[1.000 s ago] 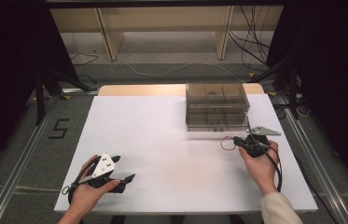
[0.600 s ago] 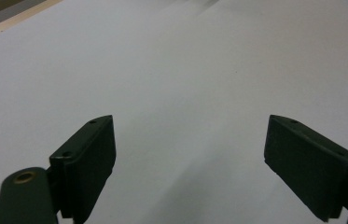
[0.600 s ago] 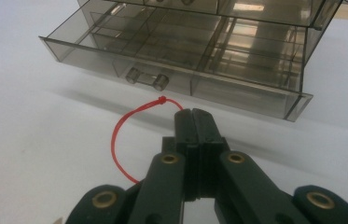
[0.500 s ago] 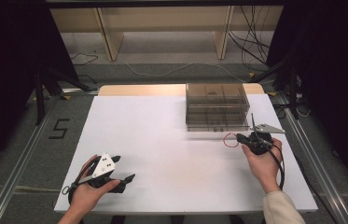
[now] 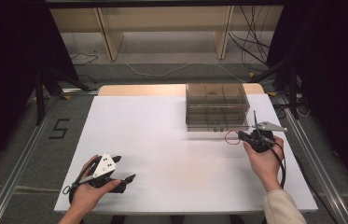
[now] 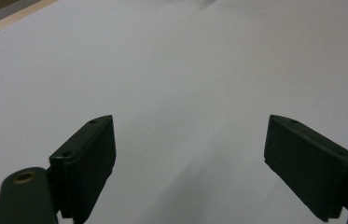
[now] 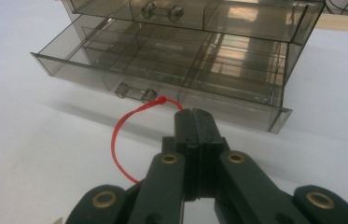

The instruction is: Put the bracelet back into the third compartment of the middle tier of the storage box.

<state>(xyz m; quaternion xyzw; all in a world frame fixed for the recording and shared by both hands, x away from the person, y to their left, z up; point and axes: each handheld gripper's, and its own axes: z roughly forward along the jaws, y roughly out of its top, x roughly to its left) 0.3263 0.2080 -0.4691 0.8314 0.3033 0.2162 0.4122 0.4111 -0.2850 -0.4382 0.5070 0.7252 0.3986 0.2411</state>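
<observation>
**Red loop held at the open drawer**

Right gripper [image 7: 194, 116], jaws pinched tight on a red band [image 7: 118, 140], holds just in front of the drawer unit [image 5: 217, 107], probably ready to drop it in. Loop bows leftward, handle-side. Left gripper [image 6: 190, 163] gapes wide, empty, well away.

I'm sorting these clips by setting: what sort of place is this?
Probably a lab or recording studio, not a home: a bare white table framed by metal floor rails, dark curtains at both sides, and loose cables on the floor.
</observation>
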